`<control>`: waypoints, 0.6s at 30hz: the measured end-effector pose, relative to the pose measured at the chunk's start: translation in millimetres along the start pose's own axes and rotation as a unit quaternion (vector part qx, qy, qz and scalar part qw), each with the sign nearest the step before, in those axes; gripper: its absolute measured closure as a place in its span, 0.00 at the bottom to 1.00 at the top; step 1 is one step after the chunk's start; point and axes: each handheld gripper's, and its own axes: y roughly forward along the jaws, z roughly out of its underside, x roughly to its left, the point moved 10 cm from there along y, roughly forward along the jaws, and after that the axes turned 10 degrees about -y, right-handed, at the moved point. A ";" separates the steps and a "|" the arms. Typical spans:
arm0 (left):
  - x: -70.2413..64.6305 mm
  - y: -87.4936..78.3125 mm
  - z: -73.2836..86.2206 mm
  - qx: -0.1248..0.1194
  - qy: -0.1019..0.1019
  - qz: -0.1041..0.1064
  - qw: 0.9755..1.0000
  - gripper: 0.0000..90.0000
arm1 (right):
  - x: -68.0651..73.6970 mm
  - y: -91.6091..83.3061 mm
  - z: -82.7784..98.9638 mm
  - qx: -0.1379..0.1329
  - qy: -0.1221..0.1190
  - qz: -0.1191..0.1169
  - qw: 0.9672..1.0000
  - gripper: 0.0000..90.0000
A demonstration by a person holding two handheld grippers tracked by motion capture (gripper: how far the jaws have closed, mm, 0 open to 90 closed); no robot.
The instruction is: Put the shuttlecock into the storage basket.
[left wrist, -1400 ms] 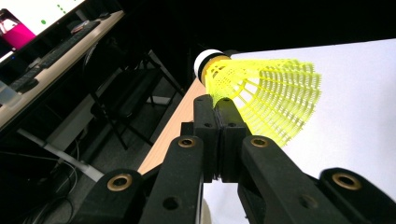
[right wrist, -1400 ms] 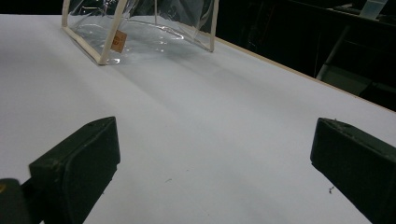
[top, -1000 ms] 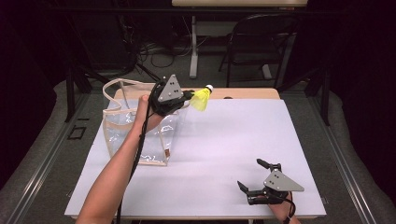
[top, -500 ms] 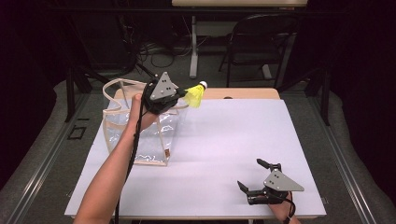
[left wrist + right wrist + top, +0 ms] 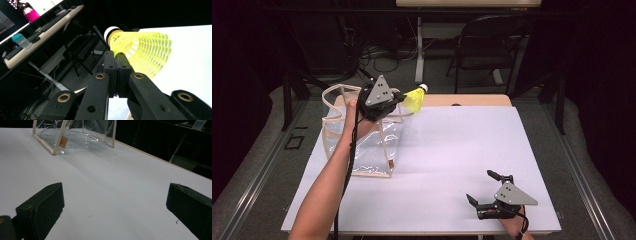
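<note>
Pinching the skirt edge of a yellow shuttlecock [image 5: 414, 100], the left gripper [image 5: 398, 100] is raised above the open top of a clear plastic bag [image 5: 367, 150] that stands at the far left of the white table [image 5: 452, 165]. Its jaws are pressed together on the mesh (the white cork end points away from the hand). Near the front right edge, the right gripper [image 5: 479, 188] rests low over the table, jaws spread wide with nothing between them.
</note>
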 end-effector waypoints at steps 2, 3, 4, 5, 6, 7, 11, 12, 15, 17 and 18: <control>2.2 -1.8 0.3 -0.001 -0.001 -0.003 1.000 0.99 | 0.0 -0.1 -0.1 0.000 0.001 0.000 1.000 0.01; 3.3 -3.0 0.5 -0.002 -0.003 -0.004 1.000 0.99 | -0.1 -0.1 0.0 0.000 0.001 0.000 1.000 0.01; 4.3 -4.0 0.6 -0.002 -0.003 -0.006 1.000 0.99 | -0.2 -0.1 0.1 0.000 0.001 0.001 1.000 0.01; 5.1 -5.1 0.4 -0.004 -0.005 -0.007 1.000 0.99 | -0.3 -0.1 0.1 0.000 0.001 0.001 1.000 0.01; 6.4 -6.3 0.6 -0.004 -0.004 -0.008 1.000 0.99 | -0.2 -0.1 0.0 0.000 0.001 0.001 1.000 0.01; 7.0 -7.0 0.8 -0.003 -0.004 -0.010 1.000 0.99 | -0.1 -0.2 -0.1 0.000 0.001 0.000 1.000 0.01; 10.0 -10.0 1.9 -0.005 -0.007 -0.014 1.000 0.99 | -0.1 -0.2 0.0 0.000 0.001 0.000 1.000 0.01; 10.8 -10.6 2.1 -0.005 -0.007 -0.015 1.000 0.99 | -0.1 -0.2 0.0 0.000 0.000 0.000 1.000 0.01; 13.4 -13.1 2.9 -0.006 -0.009 -0.018 1.000 0.99 | -0.1 -0.2 0.0 0.000 0.000 0.000 1.000 0.01; 15.3 -14.7 3.4 -0.007 -0.010 -0.021 1.000 0.99 | -0.2 -0.1 0.2 0.001 0.000 0.000 1.000 0.01; 16.2 -15.8 3.9 -0.006 -0.010 -0.022 1.000 0.99 | -0.1 0.0 0.3 0.001 0.000 0.000 1.000 0.01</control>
